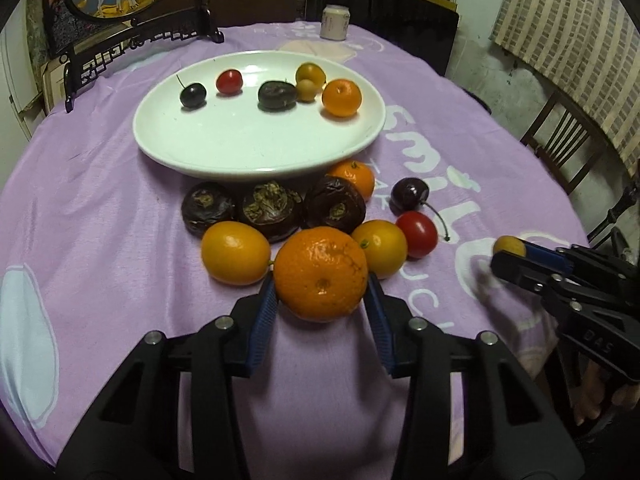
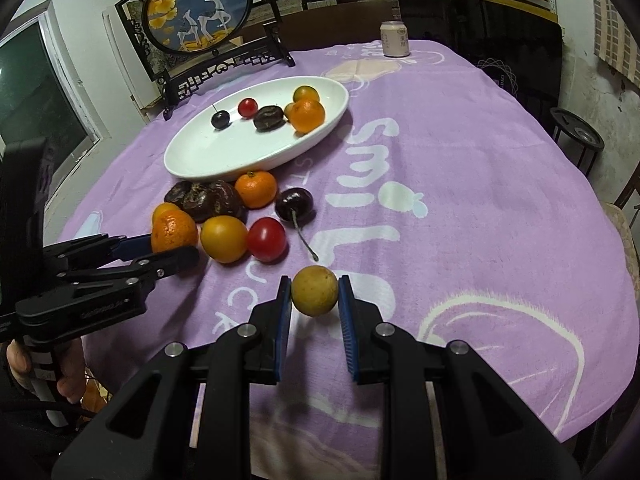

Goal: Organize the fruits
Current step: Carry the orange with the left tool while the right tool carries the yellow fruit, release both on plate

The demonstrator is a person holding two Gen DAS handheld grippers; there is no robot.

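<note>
The left claw (image 1: pixel 321 300) is clamped on a large orange (image 1: pixel 321 274), its blue pads (image 1: pixel 264 320) pressing both sides of the fruit at the near edge of a cluster on the desk's purple cloth (image 1: pixel 100 208). The right claw (image 2: pixel 313 300) grips a small yellow-brown fruit (image 2: pixel 314 290) between its pads, apart from the cluster. Just behind the orange lie 2 yellow-orange fruits (image 1: pixel 236 253), a red tomato (image 1: pixel 417 234), a dark cherry (image 1: pixel 409 194) with its stem, 3 wrinkled dark fruits (image 1: pixel 272 209) in a row, and a smaller orange (image 1: pixel 356 178) touching the plate's edge. The white plate (image 1: pixel 240 148) already holds 6 fruits, among them a cherry, a tomato, a dark wrinkled fruit and an orange. A can (image 1: pixel 335 22) stands at the far edge.
</note>
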